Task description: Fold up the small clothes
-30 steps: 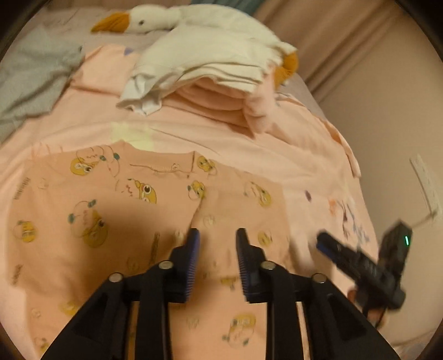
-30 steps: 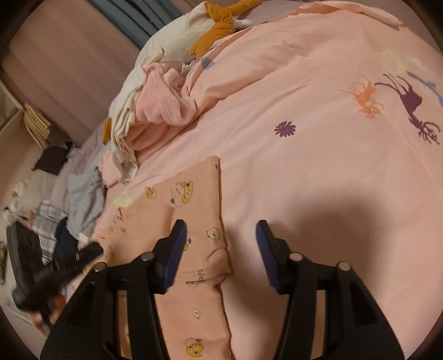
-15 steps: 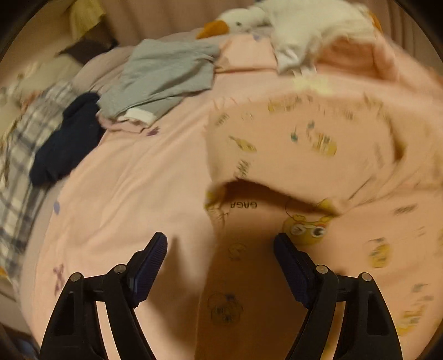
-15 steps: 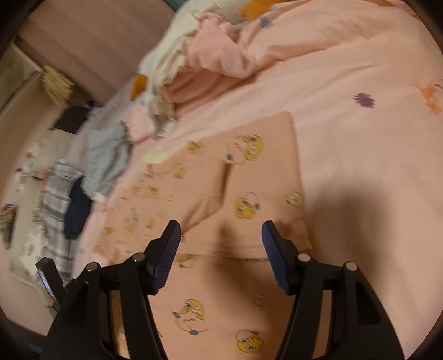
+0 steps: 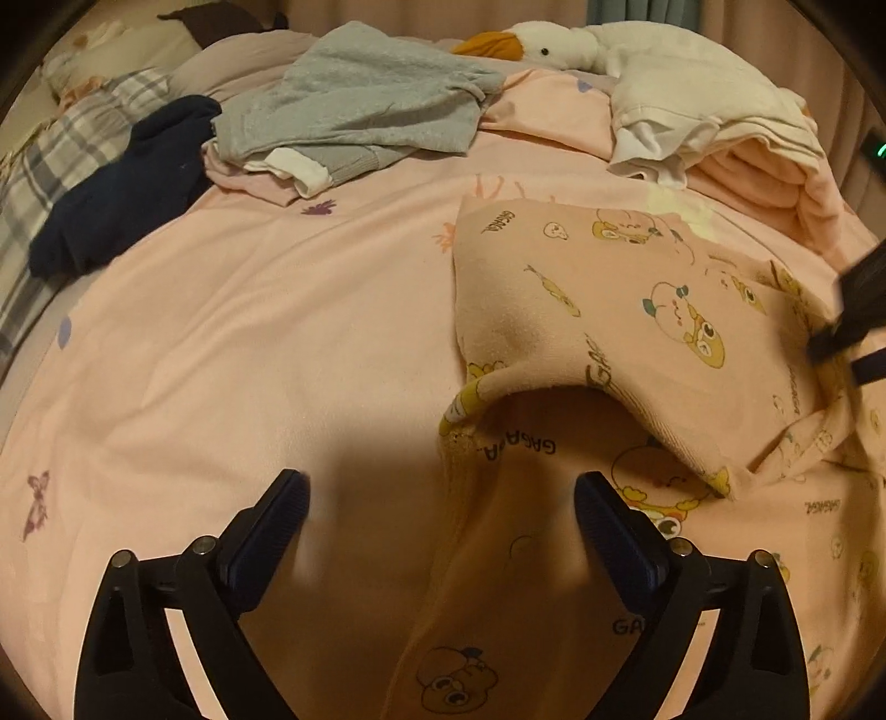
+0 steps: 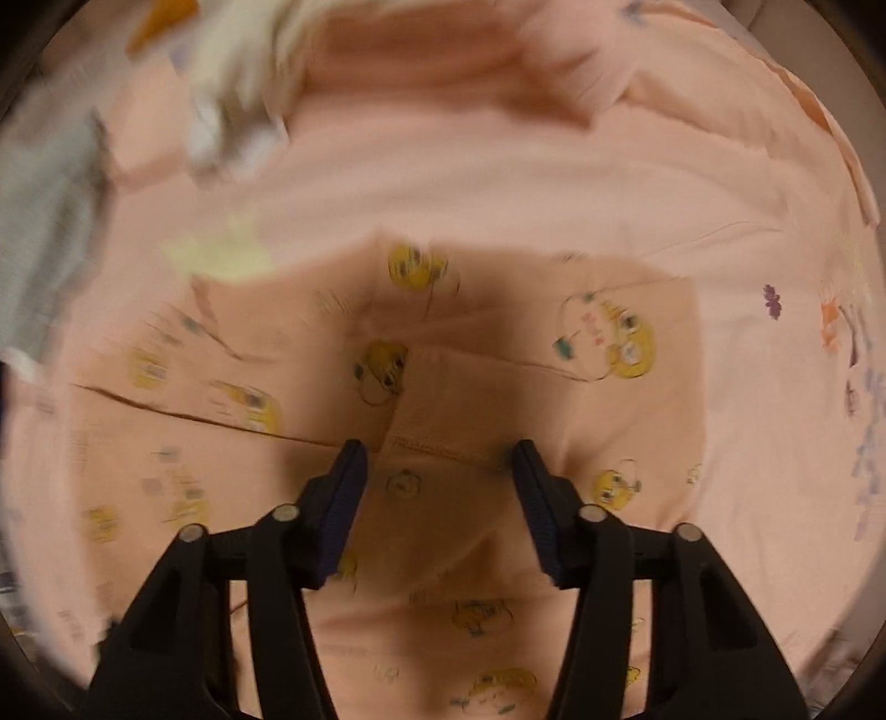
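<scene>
A peach garment (image 5: 626, 310) with yellow cartoon prints lies on the pink bedsheet (image 5: 249, 343), one flap folded over its body. My left gripper (image 5: 440, 498) hovers over the garment's near left edge. Its jaws are opening wide and hold nothing. At the right edge of the left wrist view, the right gripper's dark tip (image 5: 853, 327) reaches down onto the garment. In the blurred right wrist view, my right gripper (image 6: 440, 471) points straight down. Its jaws are closing around a stitched fold edge of the garment (image 6: 443, 399), and the pads stand clear of the cloth.
At the back of the bed lie a grey garment (image 5: 354, 105), a navy garment (image 5: 122, 183) and plaid fabric (image 5: 50, 160). A white goose plush (image 5: 542, 44) and a pile of white and pink clothes (image 5: 720, 127) sit back right.
The left jaws have spread wide and a flap of the garment now lies folded over its body. The right gripper has swung over the garment, tipped downward, and its jaws have narrowed.
</scene>
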`<control>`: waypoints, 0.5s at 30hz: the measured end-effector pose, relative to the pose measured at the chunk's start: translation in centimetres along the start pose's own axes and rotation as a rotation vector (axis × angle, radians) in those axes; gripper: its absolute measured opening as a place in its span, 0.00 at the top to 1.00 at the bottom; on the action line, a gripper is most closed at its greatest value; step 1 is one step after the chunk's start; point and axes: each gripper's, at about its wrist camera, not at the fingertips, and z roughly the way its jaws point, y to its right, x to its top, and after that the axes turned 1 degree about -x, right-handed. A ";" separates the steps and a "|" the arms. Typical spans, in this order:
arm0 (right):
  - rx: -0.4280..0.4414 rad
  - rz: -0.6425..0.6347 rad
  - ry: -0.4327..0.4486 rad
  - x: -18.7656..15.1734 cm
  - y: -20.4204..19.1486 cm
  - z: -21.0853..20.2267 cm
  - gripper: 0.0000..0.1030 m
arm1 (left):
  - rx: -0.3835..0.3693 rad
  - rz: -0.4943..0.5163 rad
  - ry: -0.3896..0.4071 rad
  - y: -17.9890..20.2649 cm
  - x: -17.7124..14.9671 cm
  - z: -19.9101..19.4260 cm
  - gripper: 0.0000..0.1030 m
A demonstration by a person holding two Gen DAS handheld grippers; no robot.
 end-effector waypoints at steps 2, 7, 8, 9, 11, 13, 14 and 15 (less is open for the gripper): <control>-0.067 0.037 0.051 0.3 -0.2 1.0 0.80 | -0.018 -0.015 -0.007 -0.2 0.2 0.2 0.04; 0.056 -0.010 0.328 0.6 -1.2 -3.9 0.91 | -0.026 -0.031 -0.013 -0.4 0.6 0.5 0.02; 0.145 -0.013 0.364 0.6 -1.5 -5.5 0.91 | -0.026 -0.033 -0.011 -0.4 0.6 0.5 0.02; 0.280 -0.013 0.420 0.5 -1.6 -7.8 0.91 | -0.025 -0.032 -0.007 -0.3 0.6 0.5 0.02; 0.466 -0.054 0.535 -0.2 -1.7 -11.4 0.91 | -0.022 -0.032 -0.001 -0.3 0.5 0.5 0.01; 0.514 -0.064 0.672 -1.8 -0.2 -14.5 0.91 | -0.021 -0.038 0.003 -0.4 0.5 0.5 0.01; 0.515 -0.070 0.717 -2.9 1.2 -15.2 0.91 | -0.018 -0.043 0.007 -0.4 0.5 0.6 0.00; 0.536 -0.095 0.738 -3.9 2.8 -15.1 0.91 | -0.014 -0.047 0.009 -0.4 0.5 0.6 0.00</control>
